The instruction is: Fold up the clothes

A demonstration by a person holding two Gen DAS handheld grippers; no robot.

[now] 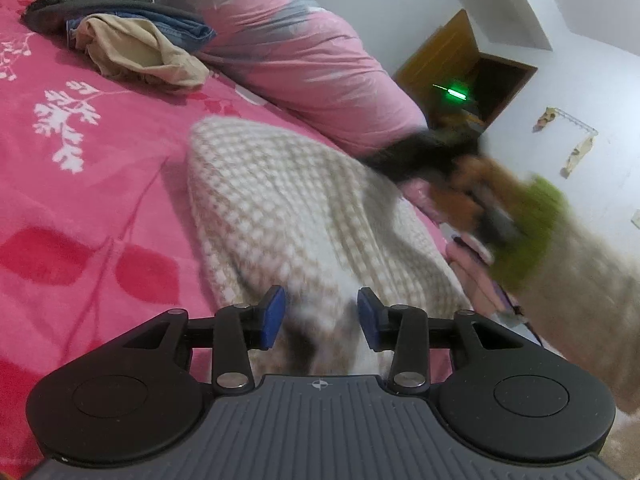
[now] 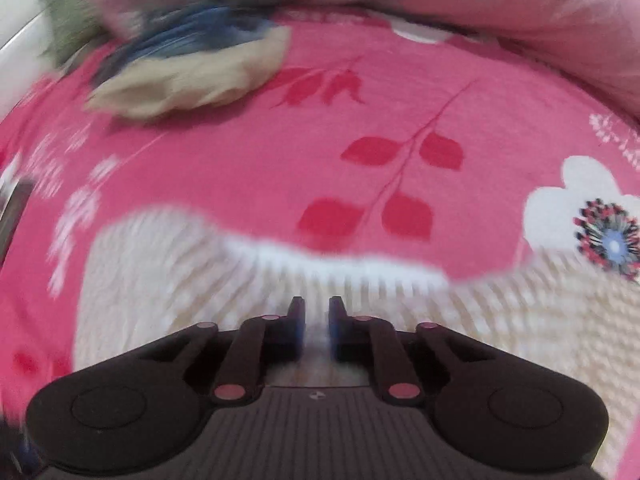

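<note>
A cream and beige knit sweater (image 1: 280, 200) lies on the pink flowered bed sheet (image 1: 100, 208). It rises in a ridge toward my left gripper (image 1: 320, 316), and a fold of it fills the gap between the blue pads. In the right wrist view the sweater (image 2: 160, 280) spreads below a white ribbed edge. My right gripper (image 2: 317, 320) stands over that edge, its jaws nearly together with pale fabric in the slit. In the left wrist view the right gripper (image 1: 432, 156) is a dark blur at the sweater's far right side, held by a hand in a green cuff (image 1: 532, 232).
A pile of clothes lies at the far side of the bed: a beige garment (image 1: 140, 56) (image 2: 192, 76), blue jeans (image 1: 180, 26) (image 2: 192, 32) and a dark item (image 1: 60, 12). A pink quilt (image 1: 300, 48) (image 2: 520, 8) runs along the bed's edge. A wooden door (image 1: 448, 52) stands beyond.
</note>
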